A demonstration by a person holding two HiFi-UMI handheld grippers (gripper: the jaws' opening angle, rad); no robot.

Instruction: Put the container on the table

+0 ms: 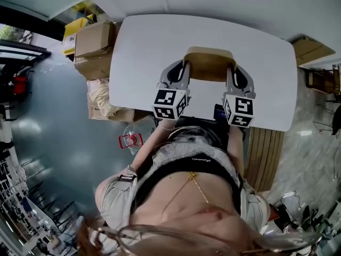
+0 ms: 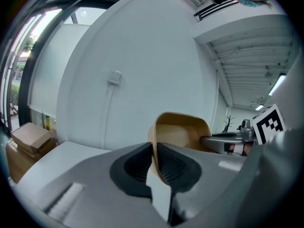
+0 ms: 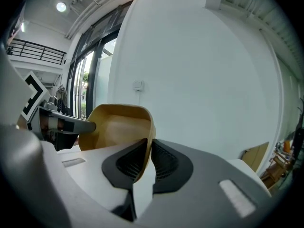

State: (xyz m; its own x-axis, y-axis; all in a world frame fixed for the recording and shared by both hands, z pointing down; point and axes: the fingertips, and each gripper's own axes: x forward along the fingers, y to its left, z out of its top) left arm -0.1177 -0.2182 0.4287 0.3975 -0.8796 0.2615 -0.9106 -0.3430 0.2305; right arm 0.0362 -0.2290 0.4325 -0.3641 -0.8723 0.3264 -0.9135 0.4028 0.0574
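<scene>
A tan, rounded container [image 1: 209,63] hangs over the white table [image 1: 149,41], held by its two opposite rims. My left gripper [image 1: 186,67] is shut on the container's left rim, and the left gripper view shows the thin wall [image 2: 183,132] pinched between the ribbed pads of that gripper [image 2: 154,150]. My right gripper [image 1: 230,69] is shut on the right rim, with the container wall [image 3: 118,127] clamped in this gripper [image 3: 148,148]. Each gripper view shows the other gripper across the bowl. Whether the container's base touches the table I cannot tell.
Cardboard boxes [image 1: 95,39] are stacked off the table's left edge, also seen as boxes [image 2: 28,139]. A slatted wooden bench [image 1: 264,153] stands by the near right corner. A small red object [image 1: 130,140] lies on the floor. Another box [image 1: 311,49] sits beyond the right end.
</scene>
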